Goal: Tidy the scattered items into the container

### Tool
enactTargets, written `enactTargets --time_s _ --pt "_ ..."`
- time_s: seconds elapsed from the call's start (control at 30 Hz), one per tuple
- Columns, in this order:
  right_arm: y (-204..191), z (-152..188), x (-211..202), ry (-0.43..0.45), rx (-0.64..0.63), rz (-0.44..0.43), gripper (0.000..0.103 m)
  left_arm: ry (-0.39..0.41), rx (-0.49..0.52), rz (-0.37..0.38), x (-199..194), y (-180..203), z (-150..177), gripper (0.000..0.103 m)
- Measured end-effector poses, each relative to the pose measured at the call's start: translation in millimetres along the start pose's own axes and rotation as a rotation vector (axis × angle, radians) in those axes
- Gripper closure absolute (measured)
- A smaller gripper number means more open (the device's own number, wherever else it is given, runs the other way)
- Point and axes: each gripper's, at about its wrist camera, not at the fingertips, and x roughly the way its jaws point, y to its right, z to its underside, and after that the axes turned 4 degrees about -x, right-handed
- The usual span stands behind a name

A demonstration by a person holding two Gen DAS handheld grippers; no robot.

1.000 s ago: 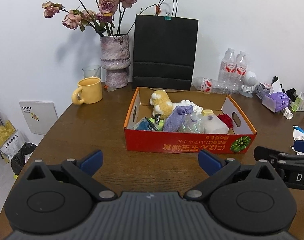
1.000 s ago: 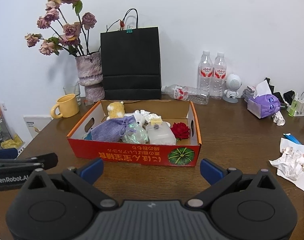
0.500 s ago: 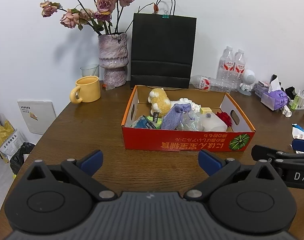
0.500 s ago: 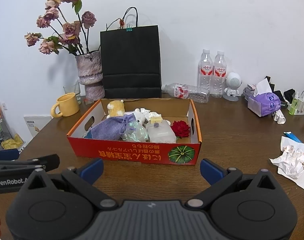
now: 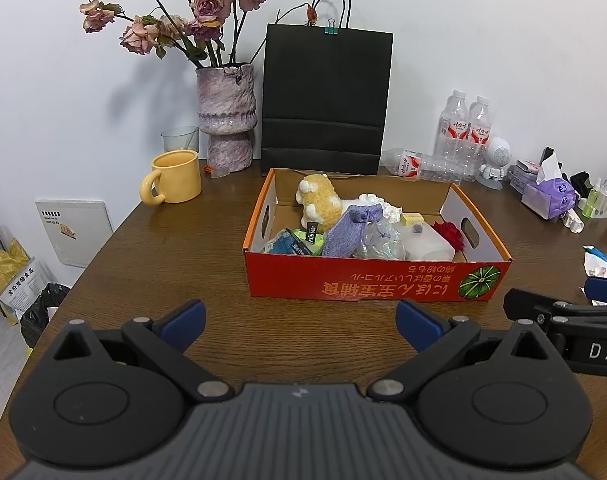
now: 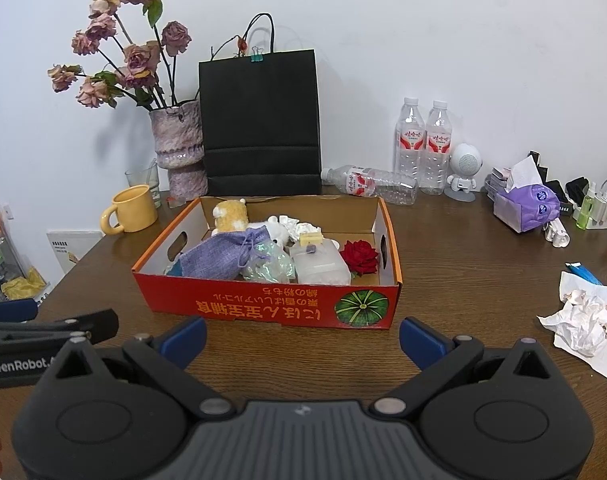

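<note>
Both wrist cams sit low over the near edge of the table (image 5: 191, 248), facing the back wall. Left cam looks from left of the cardboard box (image 5: 375, 284), box right of centre, right gripper (image 5: 563, 312) poking in at its right edge. Right cam looks from the right, box (image 6: 263, 304) left of centre, left gripper (image 6: 51, 330) at its left edge. Box is near in both. Shared: box, black bag (image 5: 327, 96), vase (image 6: 177, 144), yellow mug (image 6: 133, 208), bottles (image 5: 463, 132).
</note>
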Motion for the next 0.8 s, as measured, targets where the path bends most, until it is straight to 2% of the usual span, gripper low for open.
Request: enactTargets --time_s 0.8 --pt "1.9 2.1 0.8 -0.003 0.002 0.000 0.000 -0.008 0.007 0.001 2.3 1.8 2.3 0.000"
